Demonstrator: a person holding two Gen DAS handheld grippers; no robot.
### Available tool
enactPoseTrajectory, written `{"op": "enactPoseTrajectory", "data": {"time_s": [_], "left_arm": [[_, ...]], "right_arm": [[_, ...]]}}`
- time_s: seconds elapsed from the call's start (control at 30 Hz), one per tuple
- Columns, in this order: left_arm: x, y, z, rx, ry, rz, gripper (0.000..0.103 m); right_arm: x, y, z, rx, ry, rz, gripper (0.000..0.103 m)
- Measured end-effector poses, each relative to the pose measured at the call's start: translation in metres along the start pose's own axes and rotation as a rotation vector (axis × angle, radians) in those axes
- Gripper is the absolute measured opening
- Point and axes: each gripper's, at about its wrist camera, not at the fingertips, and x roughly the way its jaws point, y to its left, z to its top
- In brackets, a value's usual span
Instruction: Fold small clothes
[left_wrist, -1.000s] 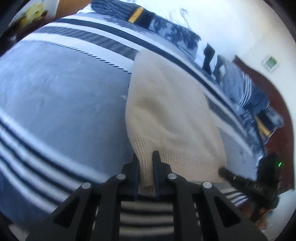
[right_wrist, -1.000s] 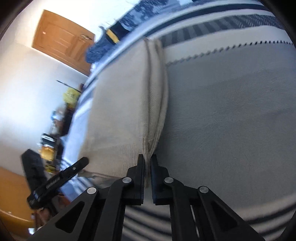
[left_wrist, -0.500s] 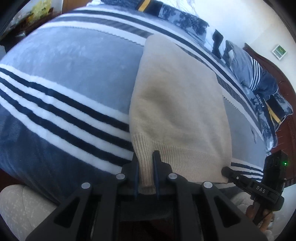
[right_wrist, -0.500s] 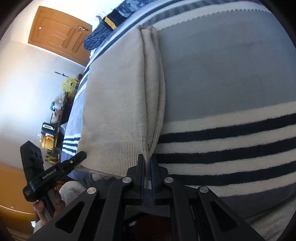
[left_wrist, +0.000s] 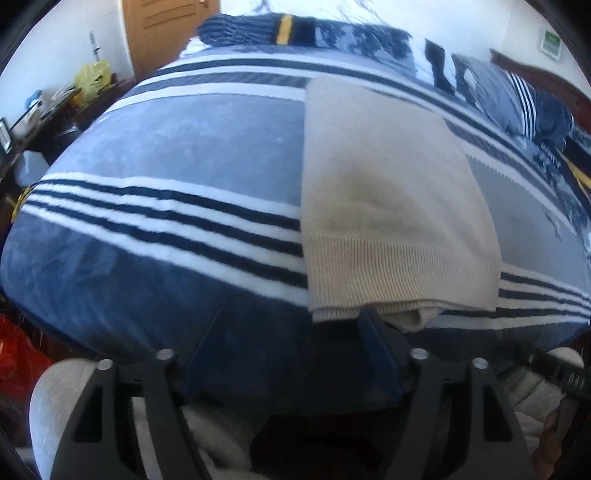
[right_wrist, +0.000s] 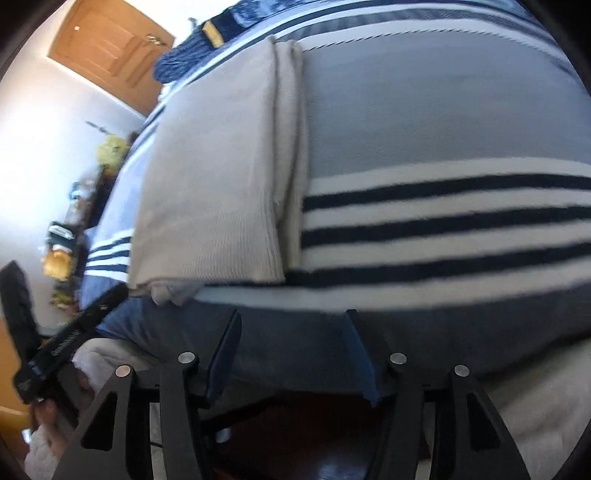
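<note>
A beige knit sweater (left_wrist: 388, 192) lies folded lengthwise on the striped blue blanket (left_wrist: 166, 158), its ribbed hem at the bed's near edge. My left gripper (left_wrist: 291, 325) hovers just in front of that hem, its jaws opening, nothing between them; the right finger sits under the hem's corner. In the right wrist view the same sweater (right_wrist: 210, 177) lies left of centre with its folded layers along the right side. My right gripper (right_wrist: 291, 336) is off the blanket's near edge, jaws opening and empty. The left gripper (right_wrist: 70, 336) shows at the lower left there.
Pillows and dark blue bedding (left_wrist: 517, 99) lie at the head of the bed. A wooden door (right_wrist: 110, 55) and a cluttered side table (left_wrist: 55, 107) stand beyond the far side. A pale fleece-clad leg (left_wrist: 55, 402) is below the bed's edge.
Both grippers were shut on the sweater's hem and have let go, their jaws now wide apart. The sweater was drawn toward the bed's near edge and now lies flat there.
</note>
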Motion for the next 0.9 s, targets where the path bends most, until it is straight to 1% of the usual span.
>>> {"op": "enactPoseTrajectory", "data": {"time_s": [0.03,0.1,0.13,0.2,0.23,0.27,0.3,0.33,0.4,0.47,0.53,0.6,0.63,0.7,0.8,0.9], "left_arm": [[-0.007,-0.001,0.0,-0.009,-0.011,0.011,0.076],[-0.026,0.0,-0.004,-0.036,-0.042,-0.002,0.077],[-0.041,0.0,-0.01,-0.054,-0.061,-0.025,0.085],[-0.064,0.001,-0.028,-0.068,-0.09,-0.047,0.093],[-0.078,0.001,-0.04,-0.075,-0.092,-0.048,0.093],[-0.089,0.001,-0.048,-0.082,-0.105,-0.05,0.093],[-0.101,-0.001,-0.055,-0.082,-0.121,-0.045,0.094],[-0.114,-0.007,-0.058,-0.069,-0.137,-0.038,0.094],[-0.136,-0.017,-0.056,-0.023,-0.165,-0.042,0.094],[-0.16,-0.023,-0.045,0.016,-0.196,-0.025,0.094],[-0.185,-0.025,-0.035,0.014,-0.21,-0.031,0.094],[-0.206,-0.027,-0.032,0.011,-0.231,-0.043,0.095],[-0.217,-0.03,-0.03,0.022,-0.243,-0.034,0.096],[-0.234,-0.033,-0.03,0.029,-0.268,-0.023,0.097],[-0.25,-0.035,-0.031,0.028,-0.286,-0.038,0.097],[-0.264,-0.04,-0.032,0.029,-0.3,-0.036,0.097]], "right_arm": [[-0.004,0.003,-0.006,-0.002,0.011,-0.027,0.066],[-0.017,0.006,-0.014,0.002,0.023,-0.1,0.066],[-0.027,0.006,-0.019,0.018,0.023,-0.125,0.066],[-0.051,0.008,-0.029,0.056,0.005,-0.068,0.066],[-0.065,0.012,-0.034,0.057,0.002,-0.06,0.066],[-0.077,0.017,-0.038,0.051,-0.01,-0.076,0.066],[-0.094,0.026,-0.042,0.028,-0.04,-0.105,0.066],[-0.106,0.034,-0.045,0.004,-0.062,-0.133,0.066],[-0.132,0.051,-0.05,-0.028,-0.11,-0.17,0.067],[-0.158,0.064,-0.054,-0.052,-0.148,-0.153,0.07],[-0.181,0.079,-0.057,-0.084,-0.185,-0.136,0.071],[-0.201,0.091,-0.061,-0.116,-0.219,-0.143,0.076],[-0.211,0.098,-0.062,-0.13,-0.235,-0.153,0.078],[-0.224,0.11,-0.066,-0.146,-0.263,-0.166,0.078],[-0.239,0.126,-0.073,-0.177,-0.292,-0.2,0.079],[-0.252,0.139,-0.081,-0.195,-0.321,-0.23,0.079]]}}
